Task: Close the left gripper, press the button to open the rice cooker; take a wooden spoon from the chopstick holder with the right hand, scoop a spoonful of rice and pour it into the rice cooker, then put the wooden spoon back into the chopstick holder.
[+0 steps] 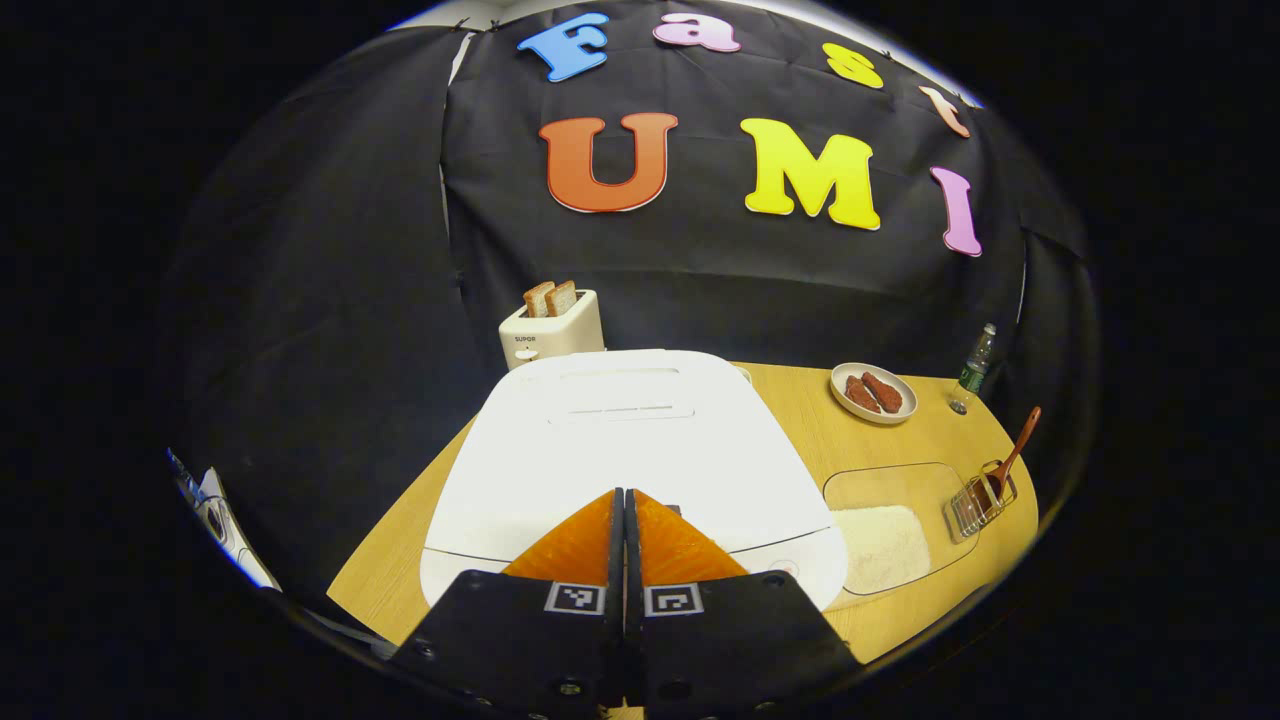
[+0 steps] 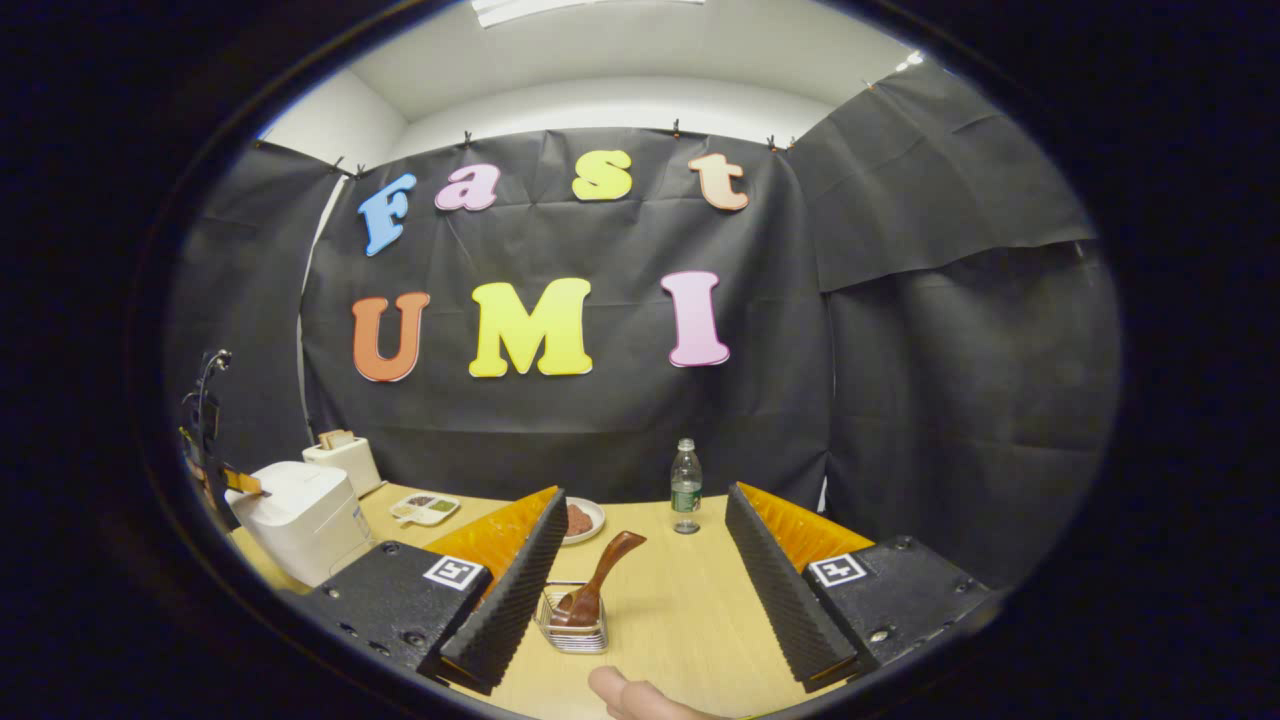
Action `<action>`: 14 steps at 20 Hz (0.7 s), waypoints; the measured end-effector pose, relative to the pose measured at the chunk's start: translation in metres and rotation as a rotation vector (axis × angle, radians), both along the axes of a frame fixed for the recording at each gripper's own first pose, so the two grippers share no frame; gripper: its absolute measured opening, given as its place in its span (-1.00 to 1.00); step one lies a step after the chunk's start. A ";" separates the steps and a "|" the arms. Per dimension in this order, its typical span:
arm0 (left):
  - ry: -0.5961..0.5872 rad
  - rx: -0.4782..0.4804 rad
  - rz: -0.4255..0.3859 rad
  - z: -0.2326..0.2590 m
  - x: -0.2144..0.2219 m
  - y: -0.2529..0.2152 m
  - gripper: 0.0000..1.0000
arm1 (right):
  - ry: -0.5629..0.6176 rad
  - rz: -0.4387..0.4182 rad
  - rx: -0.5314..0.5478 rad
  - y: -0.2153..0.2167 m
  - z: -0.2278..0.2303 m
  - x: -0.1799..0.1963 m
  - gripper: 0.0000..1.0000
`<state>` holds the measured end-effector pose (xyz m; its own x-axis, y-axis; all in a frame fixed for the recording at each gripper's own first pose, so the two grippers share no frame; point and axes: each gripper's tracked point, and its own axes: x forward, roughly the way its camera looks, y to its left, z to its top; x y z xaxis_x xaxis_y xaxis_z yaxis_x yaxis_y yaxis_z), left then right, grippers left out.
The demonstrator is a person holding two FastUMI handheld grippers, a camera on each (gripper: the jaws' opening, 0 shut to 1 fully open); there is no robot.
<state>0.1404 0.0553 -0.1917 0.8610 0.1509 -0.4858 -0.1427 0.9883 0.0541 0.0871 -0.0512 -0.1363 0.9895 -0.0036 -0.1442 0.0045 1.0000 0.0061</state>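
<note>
In the left gripper view, the left gripper (image 1: pixel 624 497) is closed, its two fingers pressed together with nothing between them, and its tip hangs over the front edge of the white rice cooker (image 1: pixel 640 440), whose lid is down. From the cooker, a clear tray of rice (image 1: pixel 885 545) lies on the desk (image 1: pixel 800 410) at about 4 o'clock, just beside it. Farther out at 3 o'clock stands the wire chopstick holder (image 1: pixel 980 503) with the wooden spoon (image 1: pixel 1012 458) leaning up out of it. A plate of meat (image 1: pixel 873 392) sits at 2 o'clock, a water bottle (image 1: pixel 974 368) beyond it, and a toaster (image 1: pixel 551 326) with two slices behind the cooker at 11 o'clock.

In the right gripper view, the right gripper (image 2: pixel 640 570) is open wide and holds nothing. The chopstick holder (image 2: pixel 573 620) stands between its fingers, nearer the left one, the spoon (image 2: pixel 600 580) tilted toward 1 o'clock. A fingertip (image 2: pixel 625 692) shows at 6 o'clock.
</note>
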 end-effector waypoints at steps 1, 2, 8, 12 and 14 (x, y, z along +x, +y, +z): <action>-0.003 0.002 -0.001 -0.002 -0.001 -0.001 -0.99 | 0.005 -0.001 0.003 0.000 -0.001 0.000 1.00; 0.029 -0.007 0.001 -0.009 -0.003 0.000 -0.98 | 0.013 -0.001 0.006 -0.001 -0.004 0.000 1.00; -0.021 0.000 -0.037 0.003 -0.001 0.000 -0.98 | 0.038 0.010 0.004 0.002 -0.019 0.000 1.00; -0.120 -0.021 -0.016 0.037 0.000 0.005 -0.98 | 0.064 0.015 -0.020 0.004 -0.035 0.001 1.00; -0.209 0.009 -0.021 0.068 -0.002 0.006 -0.98 | 0.069 0.017 -0.011 0.007 -0.040 0.002 1.00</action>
<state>0.1385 0.0615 -0.1239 0.9459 0.1359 -0.2947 -0.1316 0.9907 0.0346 0.0896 -0.0443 -0.1759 0.9771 0.0113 -0.2124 -0.0125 0.9999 -0.0044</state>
